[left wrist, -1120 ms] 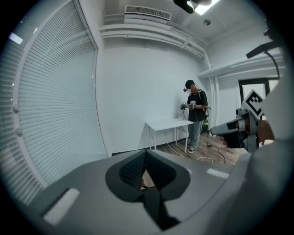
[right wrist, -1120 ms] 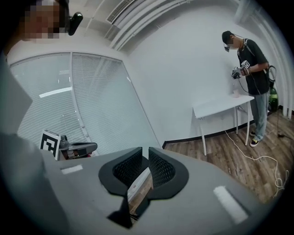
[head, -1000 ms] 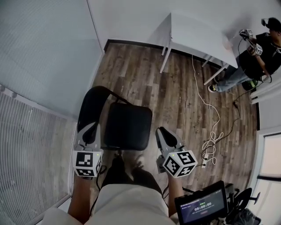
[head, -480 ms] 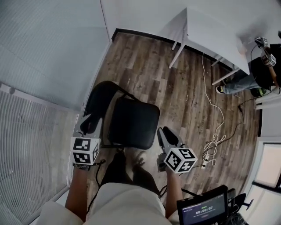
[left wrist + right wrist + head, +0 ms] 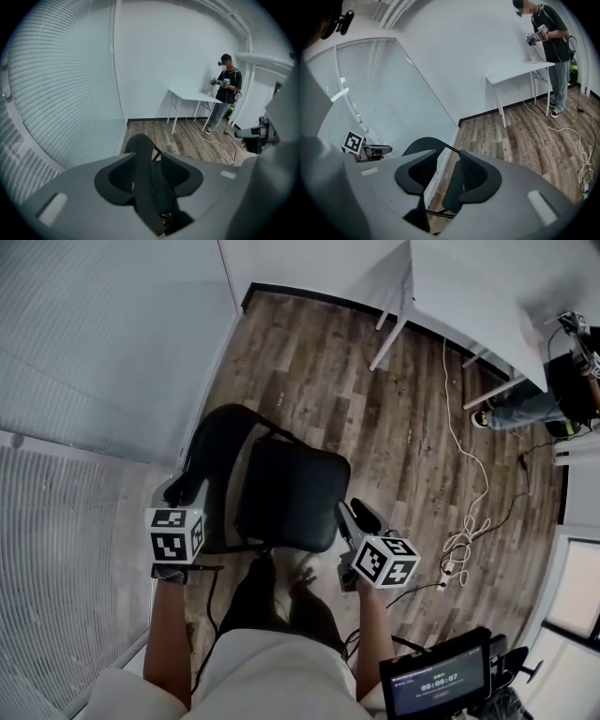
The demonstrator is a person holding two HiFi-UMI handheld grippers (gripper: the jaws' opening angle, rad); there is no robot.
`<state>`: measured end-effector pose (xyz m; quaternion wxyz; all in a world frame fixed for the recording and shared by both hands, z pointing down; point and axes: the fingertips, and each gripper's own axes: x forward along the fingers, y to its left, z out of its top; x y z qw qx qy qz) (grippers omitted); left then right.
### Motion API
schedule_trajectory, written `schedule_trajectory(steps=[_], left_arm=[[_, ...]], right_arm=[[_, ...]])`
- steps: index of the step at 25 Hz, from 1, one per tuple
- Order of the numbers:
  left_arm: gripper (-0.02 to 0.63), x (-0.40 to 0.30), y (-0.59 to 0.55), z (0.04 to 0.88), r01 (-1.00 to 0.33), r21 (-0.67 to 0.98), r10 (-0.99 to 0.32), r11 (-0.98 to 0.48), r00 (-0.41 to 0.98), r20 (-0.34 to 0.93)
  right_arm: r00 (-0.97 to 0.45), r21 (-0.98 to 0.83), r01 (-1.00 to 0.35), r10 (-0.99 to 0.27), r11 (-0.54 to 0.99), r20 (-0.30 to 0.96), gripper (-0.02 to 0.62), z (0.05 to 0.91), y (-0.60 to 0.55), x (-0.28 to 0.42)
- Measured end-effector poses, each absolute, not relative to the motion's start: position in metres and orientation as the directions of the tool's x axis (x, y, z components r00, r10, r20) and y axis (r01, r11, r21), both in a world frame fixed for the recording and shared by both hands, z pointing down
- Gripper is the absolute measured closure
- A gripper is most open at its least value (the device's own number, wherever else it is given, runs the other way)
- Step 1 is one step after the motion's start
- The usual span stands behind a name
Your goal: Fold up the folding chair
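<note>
Black and fully unfolded, the folding chair [image 5: 277, 521] stands on the wooden floor [image 5: 309, 362] just ahead of the person's legs. Its seat [image 5: 291, 484] lies flat and its backrest [image 5: 211, 442] rises along the seat's left side.

The left tool [image 5: 185, 489] sits at the near end of the backrest. Its jaws have just been opening and now gape wide. The left gripper view shows the curved top edge of the backrest running between them, with the pads not yet pressing on it.

The right tool [image 5: 356, 515] is just beside the seat's near right corner. Its jaws have also just been opening and stand partly apart. They hold nothing, and the gap shows only a thin frame tube and the floor beyond.

The chair looks like a stiff tube frame with padded panels, so it is probably light enough to steady with one tool. The padding's smooth covering may slip under the pads.

The likely holds are the backrest's top rim for the left tool and the seat's front edge for the right. From there the seat can swing up toward the backrest. Both holds keep the tools clear of the hinges, where the closing frame could pinch.
</note>
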<state>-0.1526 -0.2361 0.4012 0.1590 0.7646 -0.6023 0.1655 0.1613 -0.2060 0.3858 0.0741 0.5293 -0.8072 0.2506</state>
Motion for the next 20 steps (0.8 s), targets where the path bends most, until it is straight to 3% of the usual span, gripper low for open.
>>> schedule_trajectory(steps=[8,20], left_arm=[[0.439,-0.174,-0.264,0.440,-0.980,0.062,-0.826,-0.187,0.191,0.531],[0.436,-0.192,-0.271,0.459,-0.983,0.046,-0.797,-0.176,0.169,0.580]], right_arm=[[-0.434,-0.331,-0.895,-0.755,0.298,0.492,0.442,0.434,-0.217,0.161],[-0.405,-0.335,-0.908,-0.738,0.253,0.540,0.428,0.477,-0.233,0.189]])
